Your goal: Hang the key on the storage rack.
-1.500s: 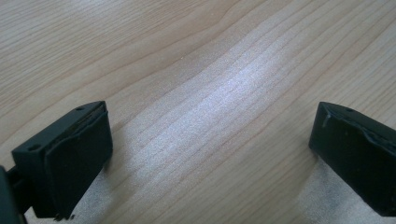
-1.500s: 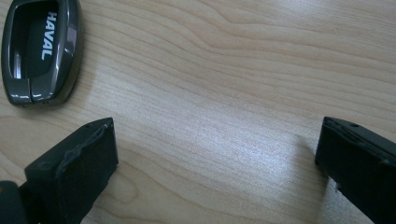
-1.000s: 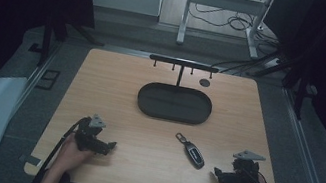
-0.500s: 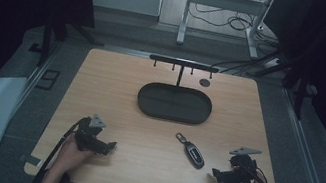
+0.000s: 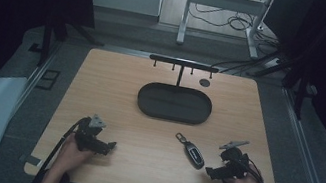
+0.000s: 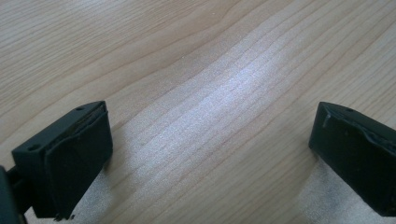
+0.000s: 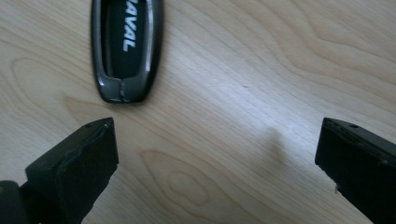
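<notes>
1. Key fob, black and oblong with a silver-grey rim and a small metal ring at its far end (image 5: 192, 152), lies flat on the light wooden surface (image 5: 153, 135), in the near half and right of the middle.
2. It sits near my right gripper (image 5: 211, 172), just to that gripper's left and a little farther off, with bare wood between them.
3. In the right gripper view the fob (image 7: 126, 46) lies ahead of my left-hand jaw, close to its tip but apart from it, and white lettering runs along its dark face.
4. My right gripper (image 7: 217, 144) has its jaws spread wide apart, with nothing between them but wood grain.
5. My left gripper (image 5: 109, 146) rests low at the near left of the surface, well apart from the fob, with its jaws pointing right.
6. In the left gripper view my left gripper (image 6: 210, 135) also has its jaws wide apart, and bare wood lies between them.
7. Farther off, at the middle of the surface, sits a dark oval tray (image 5: 147, 100). I can see nothing lying in it.
8. Behind the tray, at the far edge, a black T-shaped stand with small pegs under its crossbar (image 5: 183, 64) rises upright.
9. Just right of the stand's post lies a small dark round disc (image 5: 204, 82) on the wood.
</notes>
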`<state>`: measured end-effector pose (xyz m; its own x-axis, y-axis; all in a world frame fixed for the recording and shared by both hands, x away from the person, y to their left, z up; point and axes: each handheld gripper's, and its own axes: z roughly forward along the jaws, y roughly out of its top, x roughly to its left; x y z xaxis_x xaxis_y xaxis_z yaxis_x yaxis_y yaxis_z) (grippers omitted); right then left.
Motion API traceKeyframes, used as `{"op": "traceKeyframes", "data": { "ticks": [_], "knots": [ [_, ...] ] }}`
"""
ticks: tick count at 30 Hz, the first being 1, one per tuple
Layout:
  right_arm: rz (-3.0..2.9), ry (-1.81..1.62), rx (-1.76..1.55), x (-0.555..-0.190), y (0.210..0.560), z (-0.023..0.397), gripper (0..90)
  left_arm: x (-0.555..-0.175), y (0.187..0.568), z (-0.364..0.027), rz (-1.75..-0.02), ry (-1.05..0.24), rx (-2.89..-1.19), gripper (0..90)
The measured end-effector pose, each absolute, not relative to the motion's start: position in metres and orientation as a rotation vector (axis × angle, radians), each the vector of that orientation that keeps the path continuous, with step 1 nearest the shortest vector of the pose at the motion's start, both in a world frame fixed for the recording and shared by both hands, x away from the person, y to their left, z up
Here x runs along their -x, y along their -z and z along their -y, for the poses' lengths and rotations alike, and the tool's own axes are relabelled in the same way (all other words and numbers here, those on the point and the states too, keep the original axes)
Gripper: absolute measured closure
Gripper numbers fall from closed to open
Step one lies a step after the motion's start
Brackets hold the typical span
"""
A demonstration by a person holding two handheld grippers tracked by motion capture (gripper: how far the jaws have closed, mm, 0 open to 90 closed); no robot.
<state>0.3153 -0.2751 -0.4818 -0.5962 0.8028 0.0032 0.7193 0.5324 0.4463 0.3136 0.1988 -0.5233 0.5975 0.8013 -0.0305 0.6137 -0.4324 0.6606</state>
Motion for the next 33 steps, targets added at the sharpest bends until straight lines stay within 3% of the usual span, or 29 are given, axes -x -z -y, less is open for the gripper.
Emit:
{"op": "traceKeyframes", "data": {
  "ticks": [17,33],
  "knots": [
    [-2.740,-0.436,-1.257,-0.342,0.474,0.236,2.1,-0.314,0.523,-0.199,-1.115,-0.381,-2.193,0.0],
    [-2.832,-0.245,-1.214,-0.373,0.468,0.187,25.5,-0.314,0.523,-0.199,-1.115,-0.381,-2.192,0.0]
  ]
}}
